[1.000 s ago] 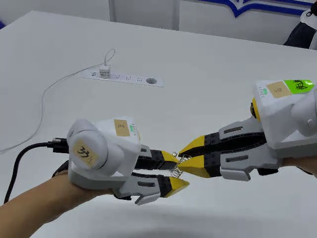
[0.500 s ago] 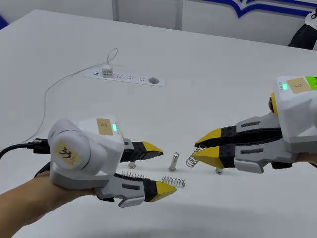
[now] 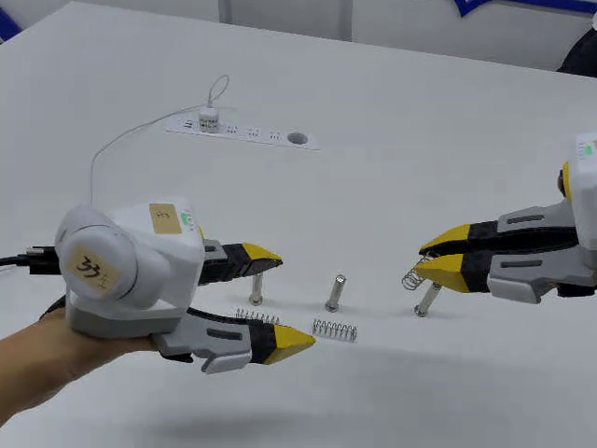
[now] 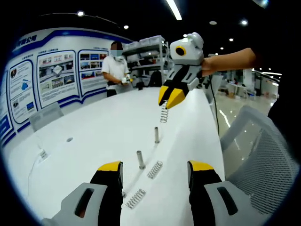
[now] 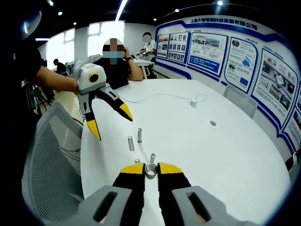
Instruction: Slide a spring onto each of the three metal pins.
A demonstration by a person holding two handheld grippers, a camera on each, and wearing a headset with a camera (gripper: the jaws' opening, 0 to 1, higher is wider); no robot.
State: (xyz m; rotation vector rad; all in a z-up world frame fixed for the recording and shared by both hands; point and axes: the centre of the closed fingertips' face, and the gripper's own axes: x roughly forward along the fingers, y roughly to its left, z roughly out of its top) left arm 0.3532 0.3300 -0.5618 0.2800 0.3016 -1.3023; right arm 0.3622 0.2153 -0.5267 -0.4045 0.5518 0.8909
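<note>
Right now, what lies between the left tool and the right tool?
In the head view, a standing metal pin and a loose spring lying flat.

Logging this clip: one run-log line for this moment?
right gripper shut on spring | left gripper open | three pins bare | two loose springs on table

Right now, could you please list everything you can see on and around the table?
pin: three, silver, standing in a row on the table between the grippers.
spring: three, silver; two lying near the left and middle pins, one in the right gripper.
power strip: one, white, far side of the table, with a white plug and cord.
table: one, white.
chair: one, grey mesh, beside the table.
people: several, in the background.
left gripper: white-grey, yellow-black jaws, open, over one lying spring.
right gripper: same colours, shut on a spring above the right pin.
hand: one, holding the left gripper.
</note>
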